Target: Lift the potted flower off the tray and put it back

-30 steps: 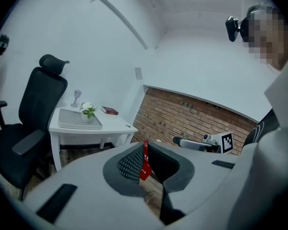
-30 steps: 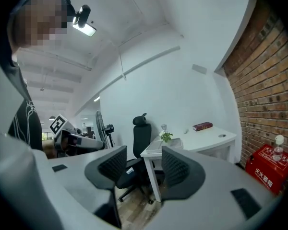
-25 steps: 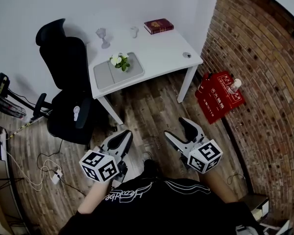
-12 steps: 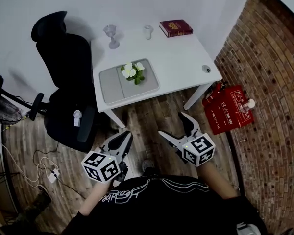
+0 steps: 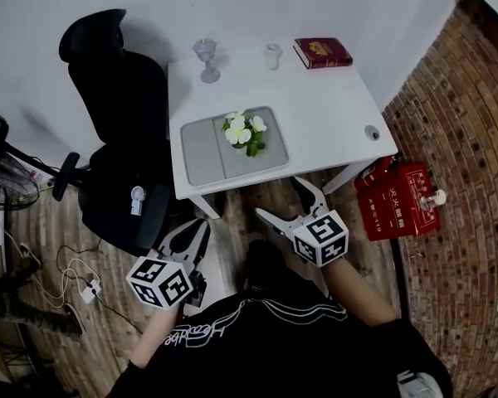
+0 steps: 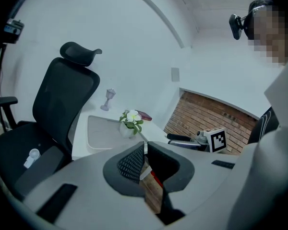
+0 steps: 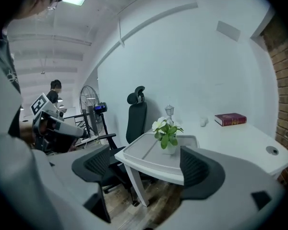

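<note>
A potted flower (image 5: 245,133) with white blooms stands upright on the right part of a grey tray (image 5: 206,154) on the white table (image 5: 332,106). Both grippers hang over the wooden floor, short of the table's near edge. My right gripper (image 5: 284,199) is open wide and empty; in its own view the potted flower (image 7: 167,131) and the tray (image 7: 144,153) show between its pads, still far off. My left gripper (image 5: 185,237) is shut with nothing in it and points past the chair at the potted flower (image 6: 131,121) and the tray (image 6: 100,128).
A black office chair (image 5: 120,131) stands close to the table's left side. On the table's far part are a glass goblet (image 5: 206,56), a small cup (image 5: 272,55) and a red book (image 5: 322,52). A red box (image 5: 402,201) lies by the brick wall; cables (image 5: 75,280) and a fan (image 5: 4,172) at left.
Both grippers have moved forward toward the table, which now fills more of the view. The flower and tray have not moved.
</note>
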A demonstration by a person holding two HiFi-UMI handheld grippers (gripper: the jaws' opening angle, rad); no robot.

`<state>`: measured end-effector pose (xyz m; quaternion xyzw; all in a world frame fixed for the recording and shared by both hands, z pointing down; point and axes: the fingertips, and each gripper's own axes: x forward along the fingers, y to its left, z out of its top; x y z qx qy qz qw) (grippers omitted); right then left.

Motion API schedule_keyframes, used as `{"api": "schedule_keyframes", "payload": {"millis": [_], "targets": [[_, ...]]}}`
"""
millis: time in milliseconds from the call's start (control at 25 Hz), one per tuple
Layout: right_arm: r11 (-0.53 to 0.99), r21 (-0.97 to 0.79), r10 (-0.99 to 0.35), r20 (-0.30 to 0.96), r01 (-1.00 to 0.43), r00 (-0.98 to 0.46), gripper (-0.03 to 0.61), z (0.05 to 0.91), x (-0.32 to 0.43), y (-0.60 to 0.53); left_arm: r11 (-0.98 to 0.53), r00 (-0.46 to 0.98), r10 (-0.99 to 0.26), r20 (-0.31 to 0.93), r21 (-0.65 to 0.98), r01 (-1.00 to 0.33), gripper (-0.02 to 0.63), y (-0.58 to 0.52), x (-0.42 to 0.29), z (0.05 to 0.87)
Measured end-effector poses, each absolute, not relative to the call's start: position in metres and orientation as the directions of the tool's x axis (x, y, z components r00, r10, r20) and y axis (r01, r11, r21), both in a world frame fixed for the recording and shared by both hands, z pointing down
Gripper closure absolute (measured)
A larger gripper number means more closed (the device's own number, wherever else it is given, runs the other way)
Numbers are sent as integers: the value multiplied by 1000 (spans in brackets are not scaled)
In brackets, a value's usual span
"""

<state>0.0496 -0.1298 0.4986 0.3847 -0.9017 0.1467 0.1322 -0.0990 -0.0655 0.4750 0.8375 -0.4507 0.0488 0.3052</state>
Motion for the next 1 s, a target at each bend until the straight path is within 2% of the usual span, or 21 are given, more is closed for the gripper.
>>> {"api": "schedule_keyframes", "payload": {"millis": [840, 1000], "targets": [[668, -123, -559, 568, -734, -604, 137, 586, -2, -286, -242, 450, -815, 365, 491, -837, 568, -186, -178, 473], [667, -113, -548, 594, -736, -589, 166, 595, -8, -295, -223, 435, -824, 363, 498, -838, 568, -194, -187, 475]]}}
